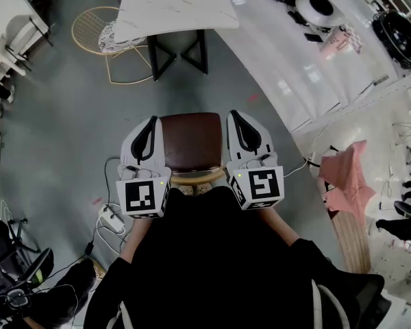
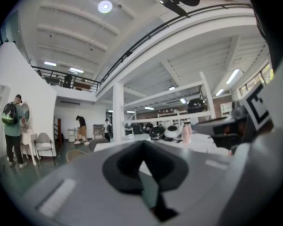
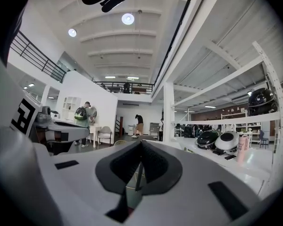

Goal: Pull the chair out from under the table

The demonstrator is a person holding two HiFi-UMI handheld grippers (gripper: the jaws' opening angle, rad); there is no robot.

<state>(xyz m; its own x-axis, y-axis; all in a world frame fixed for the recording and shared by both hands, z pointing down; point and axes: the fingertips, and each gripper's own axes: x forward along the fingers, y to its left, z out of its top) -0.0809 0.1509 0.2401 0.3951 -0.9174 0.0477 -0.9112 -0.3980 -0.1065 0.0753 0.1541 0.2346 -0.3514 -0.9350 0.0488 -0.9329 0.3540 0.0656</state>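
Note:
A chair with a brown seat (image 1: 190, 141) and a light wooden front rim stands on the grey floor right in front of me, well away from the white marble table (image 1: 175, 5). My left gripper (image 1: 153, 121) hovers over the seat's left edge and my right gripper (image 1: 234, 115) over its right edge. Both point level, away from me, with jaws together and nothing between them. In the left gripper view the left gripper (image 2: 142, 155) is closed and empty; the right gripper (image 3: 140, 149) looks the same in its own view. Neither visibly touches the chair.
A yellow wire chair (image 1: 96, 33) sits partly under the table's left side. A long white counter (image 1: 294, 67) with round black-and-white devices runs along the right. Cables and a power strip (image 1: 109, 218) lie on the floor at left. A pink cloth (image 1: 346, 173) hangs at right. People stand far off (image 3: 85, 119).

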